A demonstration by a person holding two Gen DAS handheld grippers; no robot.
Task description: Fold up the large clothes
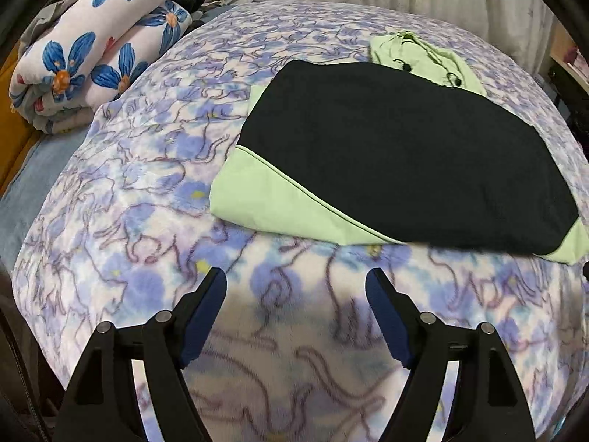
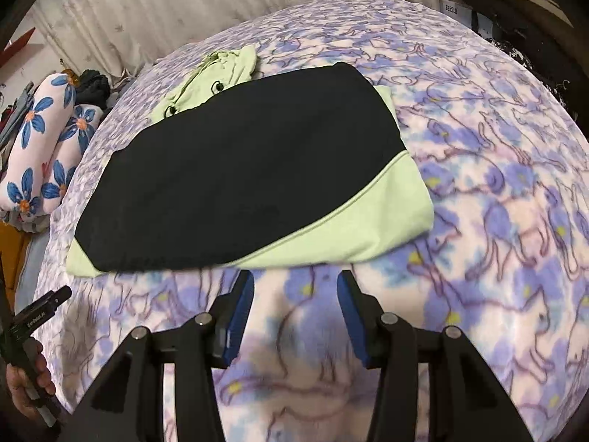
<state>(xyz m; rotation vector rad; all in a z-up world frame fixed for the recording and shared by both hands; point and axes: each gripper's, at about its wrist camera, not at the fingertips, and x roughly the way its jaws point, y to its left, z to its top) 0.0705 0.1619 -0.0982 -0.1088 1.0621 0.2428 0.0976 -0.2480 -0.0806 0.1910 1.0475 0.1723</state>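
One folded garment (image 1: 386, 154), black with pale green panels, lies flat on the bed's fleece blanket (image 1: 147, 191); it is judged soft, light and limp, so it would sag unless taken at a green corner or along the near folded edge. Short of that near edge, the left gripper (image 1: 296, 283) stands wide open and empty; the right gripper (image 2: 296, 287) is parted less, nothing between its pads. Beyond the garment a bunched green hood (image 2: 221, 70) is seen; sleeves are hidden; layers beneath cannot be made out.
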